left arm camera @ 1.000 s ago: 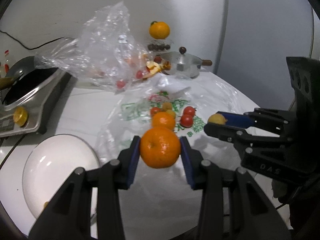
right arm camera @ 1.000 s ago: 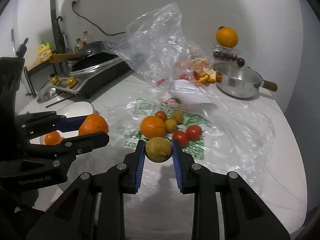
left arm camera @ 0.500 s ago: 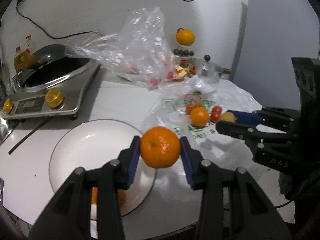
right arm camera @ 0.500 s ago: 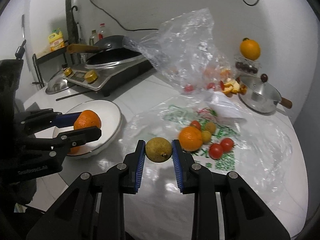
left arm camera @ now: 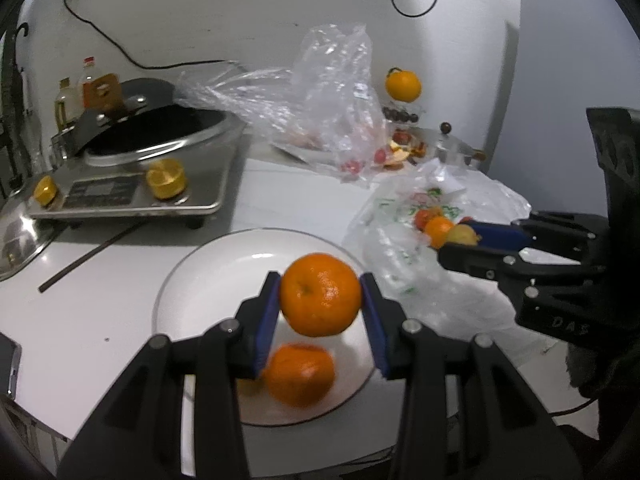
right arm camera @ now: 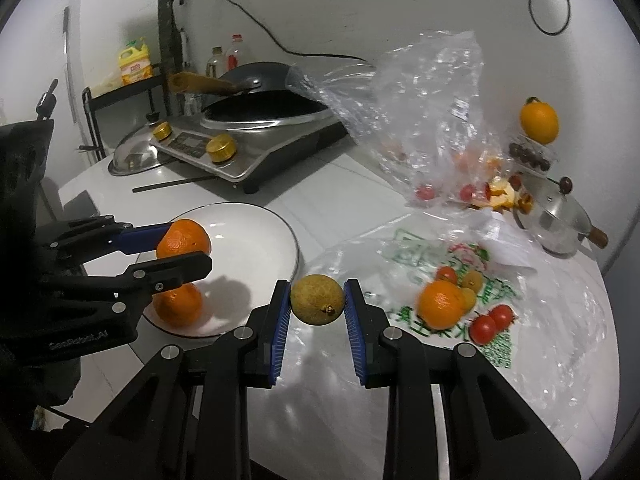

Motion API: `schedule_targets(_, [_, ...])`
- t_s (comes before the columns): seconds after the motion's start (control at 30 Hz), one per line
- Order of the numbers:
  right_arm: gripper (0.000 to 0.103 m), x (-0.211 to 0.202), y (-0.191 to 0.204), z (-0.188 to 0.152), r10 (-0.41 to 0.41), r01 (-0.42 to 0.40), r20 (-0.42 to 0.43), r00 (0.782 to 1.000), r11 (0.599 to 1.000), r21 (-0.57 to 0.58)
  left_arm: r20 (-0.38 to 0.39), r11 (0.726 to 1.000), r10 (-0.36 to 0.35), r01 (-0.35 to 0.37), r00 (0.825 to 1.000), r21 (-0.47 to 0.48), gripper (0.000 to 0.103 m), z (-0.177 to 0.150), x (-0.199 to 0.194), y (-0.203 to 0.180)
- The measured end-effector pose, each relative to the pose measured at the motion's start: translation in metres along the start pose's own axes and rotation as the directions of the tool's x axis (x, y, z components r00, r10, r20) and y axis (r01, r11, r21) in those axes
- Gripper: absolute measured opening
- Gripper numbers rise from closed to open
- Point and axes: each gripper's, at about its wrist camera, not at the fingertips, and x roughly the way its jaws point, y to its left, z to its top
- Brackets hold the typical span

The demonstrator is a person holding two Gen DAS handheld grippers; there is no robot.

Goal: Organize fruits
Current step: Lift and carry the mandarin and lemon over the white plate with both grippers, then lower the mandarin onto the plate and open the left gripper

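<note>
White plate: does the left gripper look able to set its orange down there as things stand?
Probably yes. The left gripper holds its orange directly above the white plate, with bare plate beside the one orange already lying there. The right gripper, holding a yellow-green fruit, is off to the side.

Four oranges (right arm camera: pixel 183 240), one lime (right arm camera: pixel 317 299), one plate (right arm camera: pixel 256 240), two claws (right arm camera: pixel 317 312).

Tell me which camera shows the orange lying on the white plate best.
The right wrist view: the orange on the plate sits in the open, only its top crossed by the left gripper. In the left wrist view it lies blurred beneath the held orange.
</note>
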Motion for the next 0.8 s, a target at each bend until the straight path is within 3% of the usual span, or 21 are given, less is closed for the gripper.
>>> schedule_targets(0.37, [0.029, 0.017, 0.022, 0.007, 0.026, -0.027, -0.030, 0.999, 0.999, -0.031, -0.009, 0.997, 0.066, -0.066, 0.998, -0.045, 0.041, -0.011, 0.000, 0.040])
schedule_targets(0.8, [0.029, 0.042, 0.041, 0.019, 0.058, -0.062, -0.051, 0.997, 0.996, -0.063, -0.050, 0.993, 0.102, -0.105, 0.994, -0.061, 0.041, -0.019, 0.014, 0.061])
